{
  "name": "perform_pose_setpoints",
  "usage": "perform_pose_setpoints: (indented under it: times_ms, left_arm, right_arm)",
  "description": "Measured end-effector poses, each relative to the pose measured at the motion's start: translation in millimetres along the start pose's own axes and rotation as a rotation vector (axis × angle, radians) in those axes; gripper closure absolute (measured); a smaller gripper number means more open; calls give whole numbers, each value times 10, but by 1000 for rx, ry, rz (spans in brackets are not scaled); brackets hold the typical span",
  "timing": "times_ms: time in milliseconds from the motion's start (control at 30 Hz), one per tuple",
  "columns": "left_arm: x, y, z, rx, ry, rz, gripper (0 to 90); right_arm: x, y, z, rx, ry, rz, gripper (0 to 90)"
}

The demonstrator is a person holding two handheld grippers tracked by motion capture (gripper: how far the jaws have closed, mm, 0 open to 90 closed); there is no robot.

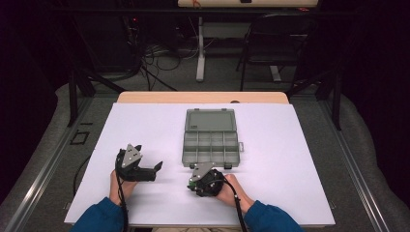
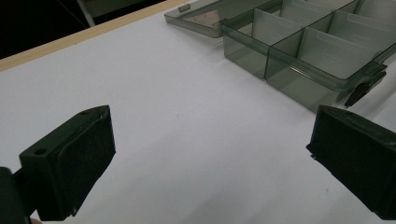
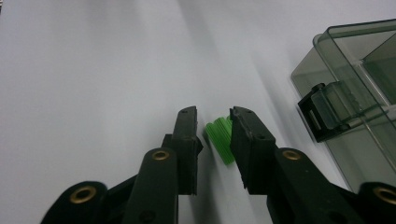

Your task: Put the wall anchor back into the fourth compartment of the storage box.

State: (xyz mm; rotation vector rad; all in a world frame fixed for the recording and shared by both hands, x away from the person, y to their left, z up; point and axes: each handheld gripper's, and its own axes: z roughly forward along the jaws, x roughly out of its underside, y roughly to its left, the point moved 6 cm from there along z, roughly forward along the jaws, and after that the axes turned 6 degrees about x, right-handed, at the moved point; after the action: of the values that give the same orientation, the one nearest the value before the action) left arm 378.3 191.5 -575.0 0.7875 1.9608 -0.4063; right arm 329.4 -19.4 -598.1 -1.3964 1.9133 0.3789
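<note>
Right gripper view: right tool (image 3: 212, 126) low, straddling green piece (image 3: 220, 139).

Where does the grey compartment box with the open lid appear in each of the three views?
High view: the compartment box lies at the table's centre, lid folded away from the person.
Left gripper view: upper right, beyond the open jaws.
Right gripper view: right edge, beside the jaws with the green part between them.
Shared landmark: the box's black latch.
</note>
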Motion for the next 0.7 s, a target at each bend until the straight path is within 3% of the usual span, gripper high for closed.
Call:
perform_pose_setpoints:
  times_ms: [367,700]
  left_arm:
    - [3,-7,5,7,2,1,2]
    - [1,-4,-4,12,-2,3,2]
  right_arm:
    - [21,24,24,-43,10,41,828]
    - [27,21,12,-48,10,64,840]
